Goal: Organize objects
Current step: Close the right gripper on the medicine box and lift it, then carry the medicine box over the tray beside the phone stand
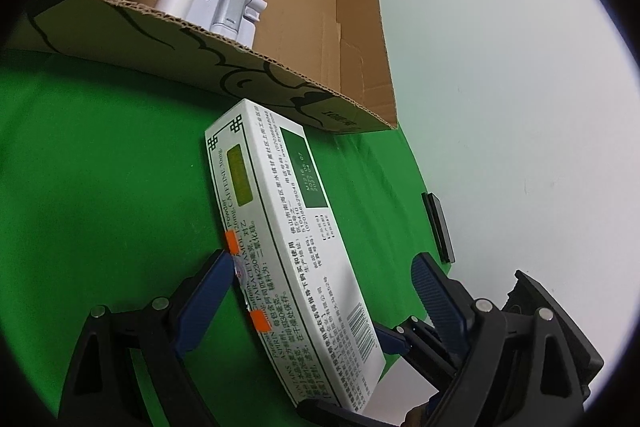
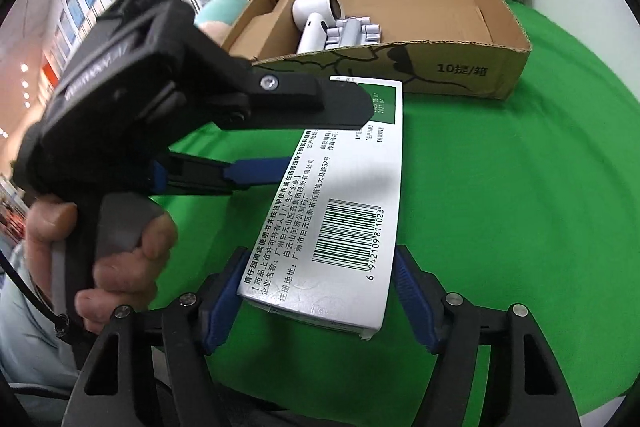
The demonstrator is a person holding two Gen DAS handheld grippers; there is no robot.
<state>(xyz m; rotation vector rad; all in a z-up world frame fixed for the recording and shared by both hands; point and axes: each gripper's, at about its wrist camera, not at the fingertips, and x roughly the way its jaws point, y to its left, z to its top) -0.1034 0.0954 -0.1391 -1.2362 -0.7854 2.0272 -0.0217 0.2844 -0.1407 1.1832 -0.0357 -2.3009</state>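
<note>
Medicine carton [image 2: 340, 211] lying on green cloth [image 2: 520, 207], at 6 o'clock of cardboard box [image 2: 460, 67]. Right gripper [image 2: 320, 291] straddling its near end, blue pads touching or nearly so. Left gripper [image 1: 320, 291] standing spread around its mid-length. Judging carton light, thin-walled, crushable: pinching short end gently.

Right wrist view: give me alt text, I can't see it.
A white medicine box lies on green cloth between the right tool's blue pads; the left tool straddles its far end. Behind, an open cardboard box holds white devices.
</note>
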